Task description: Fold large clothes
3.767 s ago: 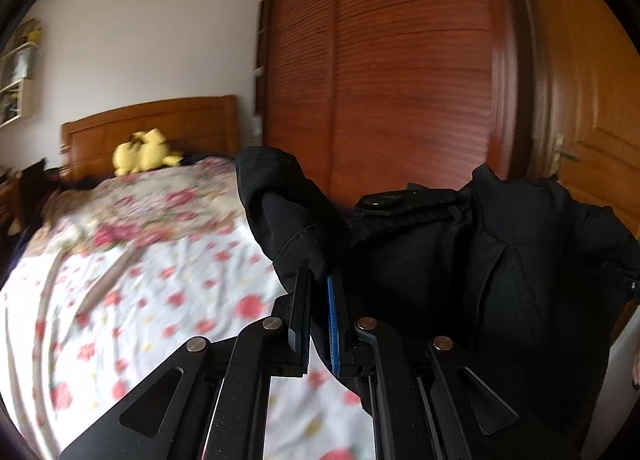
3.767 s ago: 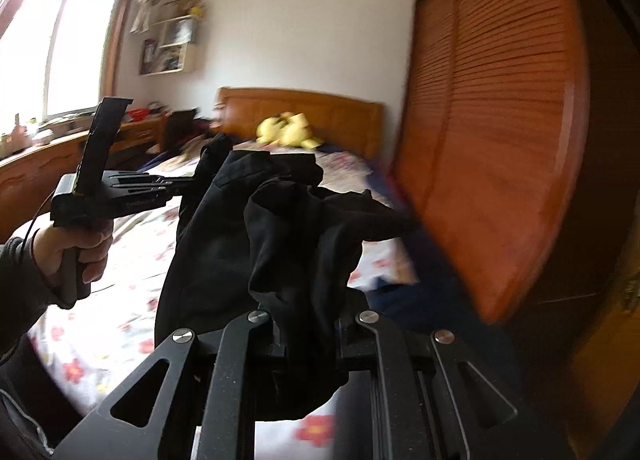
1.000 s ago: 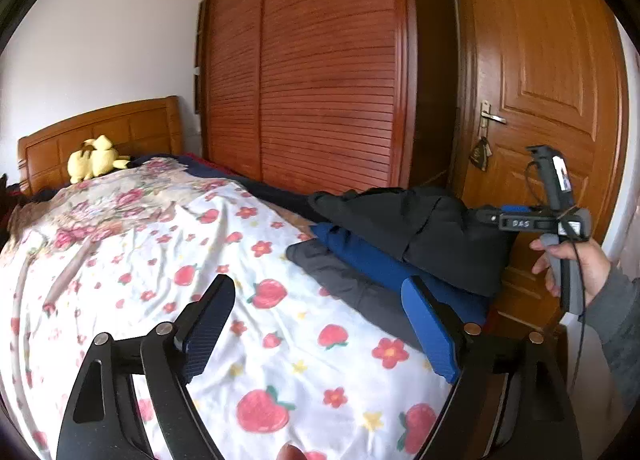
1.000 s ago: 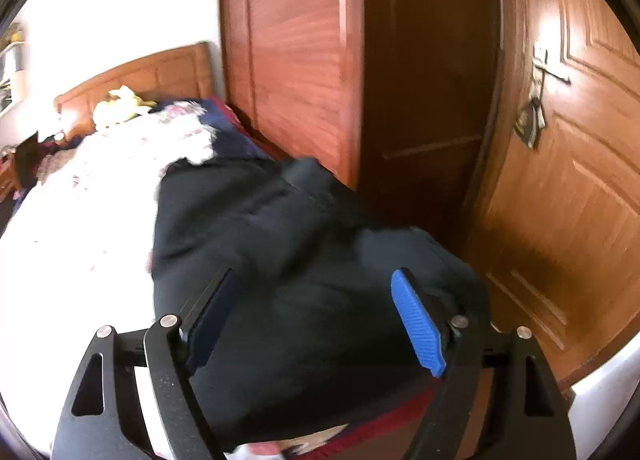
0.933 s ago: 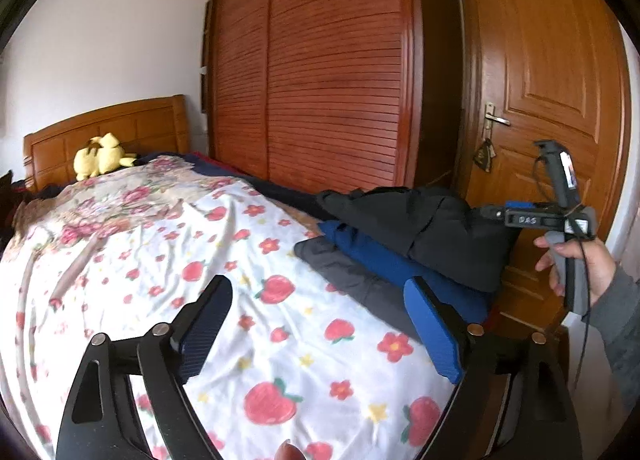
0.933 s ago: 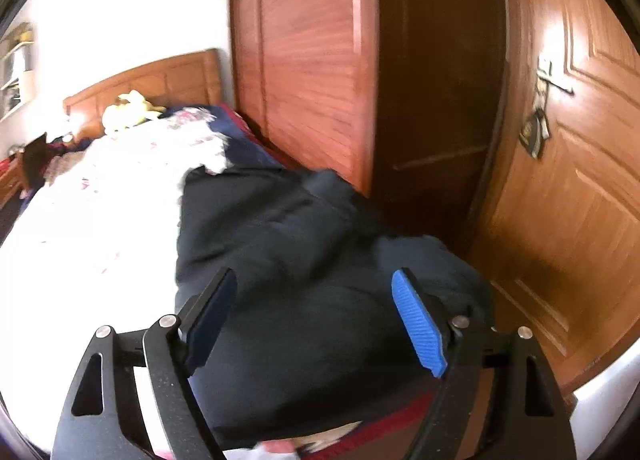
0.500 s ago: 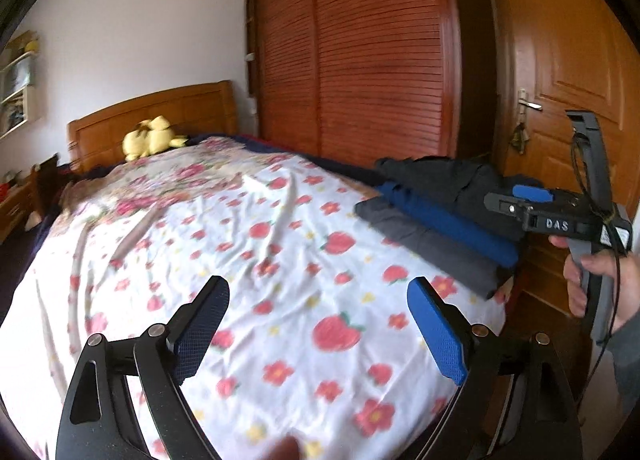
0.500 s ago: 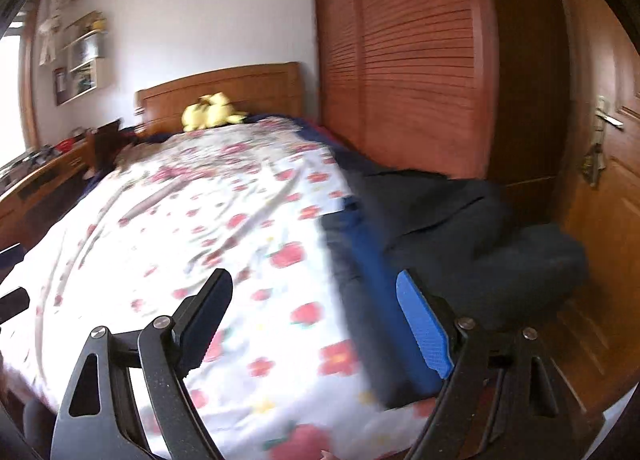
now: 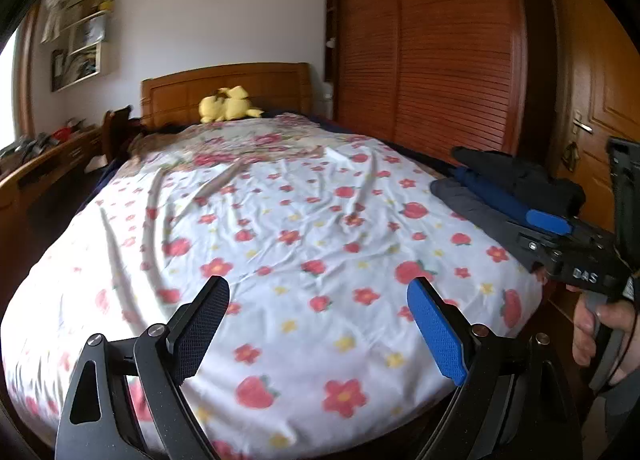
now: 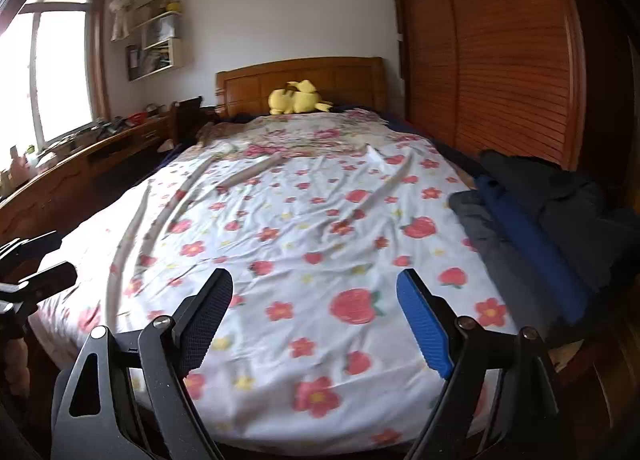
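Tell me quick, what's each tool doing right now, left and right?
Left tool: open, holding nothing.
Right tool: open, holding nothing.

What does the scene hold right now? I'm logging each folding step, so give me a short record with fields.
surface: bed with a white flowered sheet
folded stack: black garment on top, blue garment under it, grey garment at the bottom, at the bed's right edge by the wardrobe
left claw: open, nothing between its fingers
right claw: open, nothing between its fingers
at the headboard: yellow plush toy
clothes left to fold: none in view
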Motion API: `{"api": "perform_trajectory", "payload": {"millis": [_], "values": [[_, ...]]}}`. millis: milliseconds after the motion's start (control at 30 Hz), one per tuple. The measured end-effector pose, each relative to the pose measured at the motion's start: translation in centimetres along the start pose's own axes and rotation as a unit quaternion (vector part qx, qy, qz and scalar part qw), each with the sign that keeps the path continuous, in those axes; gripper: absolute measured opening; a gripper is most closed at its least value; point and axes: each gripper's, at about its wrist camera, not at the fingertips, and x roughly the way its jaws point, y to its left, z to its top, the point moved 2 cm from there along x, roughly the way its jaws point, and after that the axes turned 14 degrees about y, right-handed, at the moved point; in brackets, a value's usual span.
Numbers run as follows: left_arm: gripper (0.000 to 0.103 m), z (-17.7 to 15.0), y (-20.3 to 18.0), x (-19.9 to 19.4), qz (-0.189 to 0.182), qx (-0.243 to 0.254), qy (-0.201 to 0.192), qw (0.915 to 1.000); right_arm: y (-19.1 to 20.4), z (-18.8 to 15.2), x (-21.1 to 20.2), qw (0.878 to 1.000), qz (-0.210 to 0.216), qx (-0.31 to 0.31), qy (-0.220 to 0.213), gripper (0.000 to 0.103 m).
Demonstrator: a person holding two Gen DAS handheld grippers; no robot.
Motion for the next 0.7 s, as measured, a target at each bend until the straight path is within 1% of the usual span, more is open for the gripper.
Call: {"api": "perform_trajectory", "payload": {"millis": [133,200,400,533,700], "values": [[0.091,-1.5,1.7,-1.2,0.015,-0.023,0.002,0.9996,2.9,-0.8,-0.2,1.0,0.01,-0.014,-0.007,0.085],[0.091,-2.0,2.3,-1.8,0.025,-0.029,0.0,0.9993,4.1,-1.1,-0.2,1.0,0.023,-0.015,-0.004,0.085],[0.091,-3.1,3.6,-4.5,0.044,-0.057,-0.024,0.9971,7.2,-1.1,-0.4,0.999,0.044,-0.03,-0.009,0.085],[0.091,-3.4,3.9,-7.0,0.065,-0.063,-0.052,0.9946,8.8,-0.5,-1.5,0.998,0.051,-0.038,-0.029,0.085],[0.091,-4.0,3.7,-9.7,0.077,-0.065,-0.078,0.9919,9.9,0.3,-3.9,0.996,0.057,-0.036,-0.065,0.085]]}}
